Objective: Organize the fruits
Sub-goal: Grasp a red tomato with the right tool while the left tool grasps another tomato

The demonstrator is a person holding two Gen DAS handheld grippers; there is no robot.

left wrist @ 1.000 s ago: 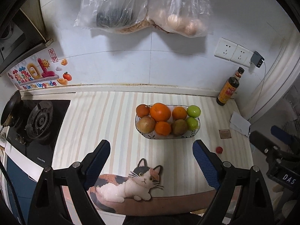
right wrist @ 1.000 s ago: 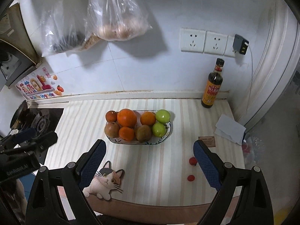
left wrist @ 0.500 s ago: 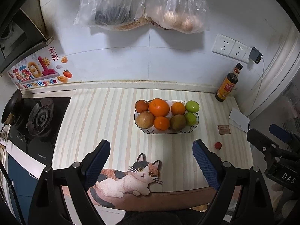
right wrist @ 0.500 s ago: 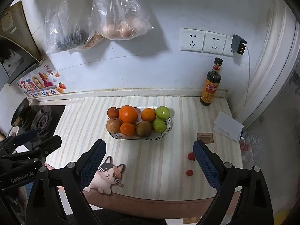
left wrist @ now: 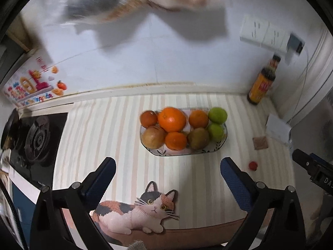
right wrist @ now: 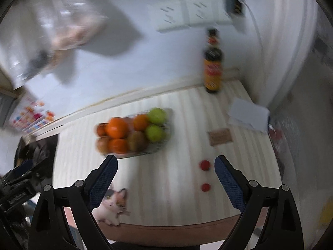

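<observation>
Both pairs of jaws are standing wide apart and are holding nothing: the left gripper (left wrist: 167, 171) is hanging over the near part of the striped countertop (left wrist: 108, 129), and the right gripper (right wrist: 166, 169) is doing the same farther toward the counter's right end.

The task's fruit is lying in two places. Most of it is sitting piled in the shallow patterned glass bowl (left wrist: 208, 151) at mid-counter: a large orange (left wrist: 172, 119), smaller oranges, two brownish kiwi-like fruits and two green round fruits (left wrist: 217, 115). From the left gripper the bowl is lying straight ahead, its long axis running left to right across the line of the fingers.

Two small red round fruits are lying loose on the counter, well apart from the bowl. From the right gripper, the farther red fruit (right wrist: 204, 165) is sitting just inside the right finger, and the nearer red fruit (right wrist: 205, 187) is sitting below it, closer to the counter's front edge. From the left gripper only one of them (left wrist: 253, 165) is showing, out beyond its right finger.

So the right gripper is judged the nearer one for these strays, which need only a slight shift rightward to centre. Being round, they offer no preferred grasp axis. The right view is blurring, so fine detail there is uncertain.
</observation>
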